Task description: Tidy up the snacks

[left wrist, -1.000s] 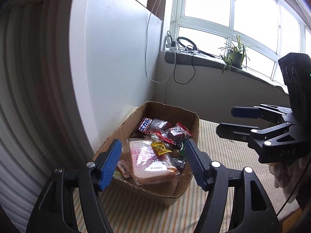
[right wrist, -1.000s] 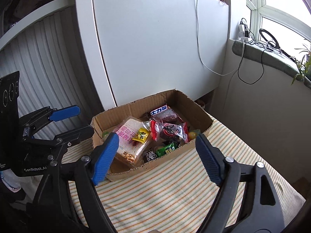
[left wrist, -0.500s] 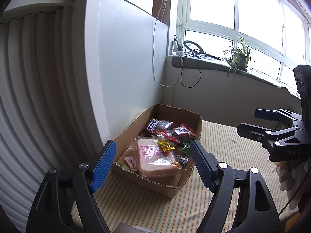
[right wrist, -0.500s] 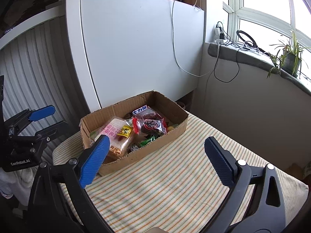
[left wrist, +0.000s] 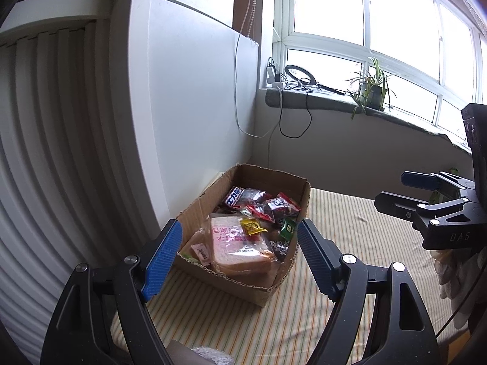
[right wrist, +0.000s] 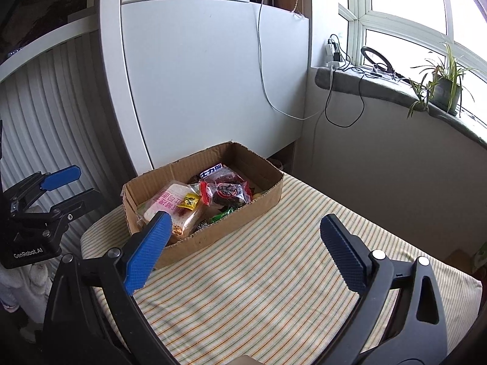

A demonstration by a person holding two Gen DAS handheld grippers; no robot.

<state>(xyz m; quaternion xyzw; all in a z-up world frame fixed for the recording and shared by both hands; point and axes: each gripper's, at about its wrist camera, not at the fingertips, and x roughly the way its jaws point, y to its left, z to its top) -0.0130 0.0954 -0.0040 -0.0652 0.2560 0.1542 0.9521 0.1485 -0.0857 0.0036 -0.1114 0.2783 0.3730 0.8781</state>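
Note:
An open cardboard box (left wrist: 197, 210) (right wrist: 234, 228) of snacks sits on a striped tablecloth (right wrist: 274, 289) by a white cabinet. A pink-printed bread bag (left wrist: 234, 243) (right wrist: 169, 200) lies at its near end with a small yellow packet (right wrist: 188, 200) on it. Behind lie a red-edged clear packet of dark snacks (right wrist: 226, 191), a green packet (left wrist: 287, 228) and a blue-and-white bar (right wrist: 211, 172). My left gripper (left wrist: 239, 255) (right wrist: 76, 187) is open in front of the box, apart from it and holding nothing. Over the cloth my right gripper (right wrist: 246, 237) (left wrist: 395, 191) is open and empty.
A white cabinet panel (right wrist: 197, 91) rises right behind the box. To the right, a grey window sill (right wrist: 380, 88) carries a potted plant (right wrist: 441, 85), a ring light (right wrist: 373, 57) and hanging cables. The cloth ends at the table's right edge (right wrist: 450, 270).
Both grippers have drawn back from the box, which now looks smaller and farther off. Their jaws stand a little wider than a second ago. The snacks have not moved.

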